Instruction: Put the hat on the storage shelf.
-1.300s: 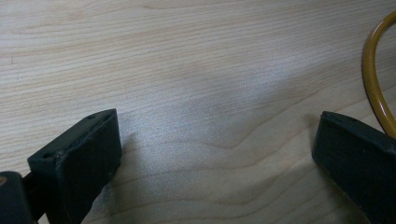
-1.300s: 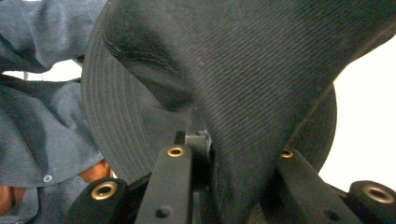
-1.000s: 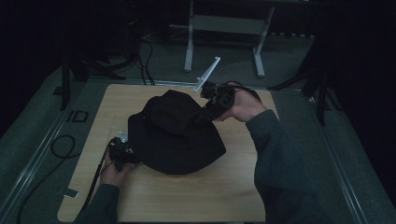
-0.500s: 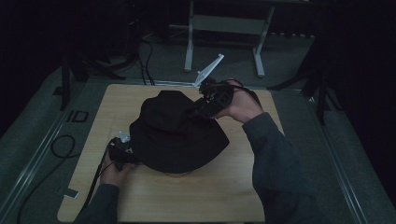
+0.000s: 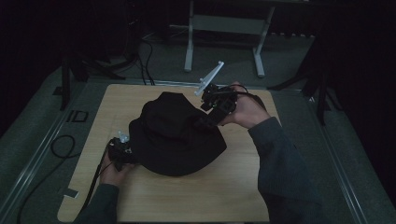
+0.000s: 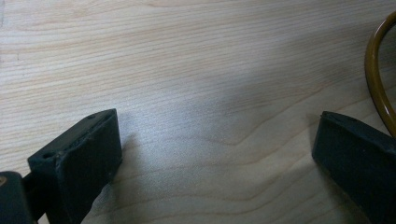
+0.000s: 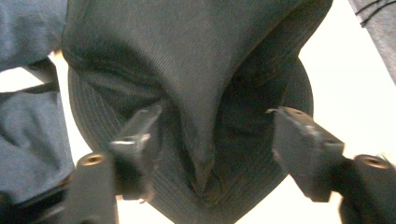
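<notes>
A black bucket hat (image 5: pixel 173 135) lies on the wooden table (image 5: pixel 233 196). My right gripper (image 5: pixel 204 122) reaches into the hat's right side from the far right. In the right gripper view this gripper (image 7: pixel 217 114) stands open, and a raised fold of the hat (image 7: pixel 196 84) sits between its jaws without touching them. My left gripper (image 5: pixel 127 155) rests at the hat's left brim, with its tips hidden by the brim in the high view. In the left gripper view it (image 6: pixel 217 123) is open wide over bare wood (image 6: pixel 196 70).
A brown curved cord (image 6: pixel 376 84) shows at the right edge of the left gripper view. A black cable (image 5: pixel 60 149) loops on the grey floor mat left of the table. A metal stand (image 5: pixel 224 28) is beyond the table's far edge.
My right gripper has shifted slightly at the hat's far right side, and the hat's crown has bunched up toward it. The left gripper has stayed put.
</notes>
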